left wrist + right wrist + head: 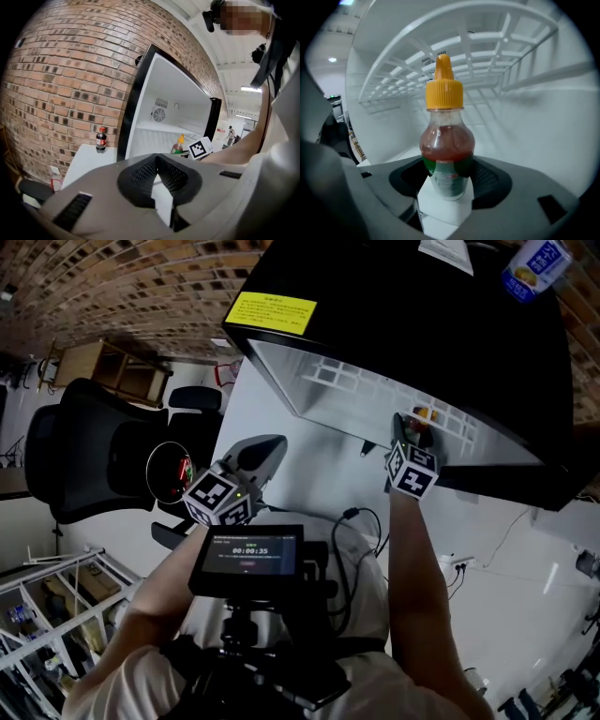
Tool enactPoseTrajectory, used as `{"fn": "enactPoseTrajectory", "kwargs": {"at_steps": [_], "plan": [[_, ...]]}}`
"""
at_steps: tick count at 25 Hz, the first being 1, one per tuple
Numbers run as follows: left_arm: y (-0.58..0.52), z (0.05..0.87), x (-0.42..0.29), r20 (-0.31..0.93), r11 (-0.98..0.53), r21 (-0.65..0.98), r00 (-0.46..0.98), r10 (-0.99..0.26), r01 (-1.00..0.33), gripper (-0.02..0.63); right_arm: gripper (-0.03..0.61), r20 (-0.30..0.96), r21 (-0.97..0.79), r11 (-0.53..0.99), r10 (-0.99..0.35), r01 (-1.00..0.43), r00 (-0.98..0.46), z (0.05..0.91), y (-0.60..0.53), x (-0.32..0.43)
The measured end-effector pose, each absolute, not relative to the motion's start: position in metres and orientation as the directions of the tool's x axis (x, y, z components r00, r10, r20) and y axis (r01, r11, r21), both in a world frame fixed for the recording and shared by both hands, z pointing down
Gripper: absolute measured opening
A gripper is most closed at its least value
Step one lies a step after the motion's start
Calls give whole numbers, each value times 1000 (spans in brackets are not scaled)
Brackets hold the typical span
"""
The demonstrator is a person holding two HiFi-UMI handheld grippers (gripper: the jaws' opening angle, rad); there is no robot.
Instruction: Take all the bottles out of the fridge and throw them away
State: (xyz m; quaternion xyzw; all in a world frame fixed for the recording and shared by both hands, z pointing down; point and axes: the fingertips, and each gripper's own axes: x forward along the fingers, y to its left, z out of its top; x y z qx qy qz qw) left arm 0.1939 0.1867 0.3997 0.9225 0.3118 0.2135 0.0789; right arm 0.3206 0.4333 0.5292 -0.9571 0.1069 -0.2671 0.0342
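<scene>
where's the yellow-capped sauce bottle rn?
Right gripper view, centre: the sauce bottle stands upright on the fridge floor, between the right claw's jaws. In the left gripper view it's low in the open fridge, beside that claw's marker cube.

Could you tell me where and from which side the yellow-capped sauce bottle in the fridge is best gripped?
Grip the sauce bottle around its labelled lower body, coming level from the fridge's open front. It stands upright, and its yellow cap tapers, likely too narrow to hold surely. The right tongs flank that part.
</scene>
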Motion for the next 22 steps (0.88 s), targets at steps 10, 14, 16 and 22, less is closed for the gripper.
{"fn": "enactPoseTrajectory", "kwargs": {"at_steps": [10,14,16,22], "plan": [[246,402,195,326,-713,301,634,701,633,9,262,508,-237,-890,-455,-389,731,517,393,247],[262,399,196,306,-696,309,626,718,648,9,262,504,-229,-851,-519,-472,690,508,379,230],[265,399,194,298,-696,312,628,718,647,10,263,503,-202,-822,-554,-533,664,504,369,223],[232,408,181,311,-748,315,681,663,585,10,262,482,-118,-679,-677,-724,556,494,314,210]]}}
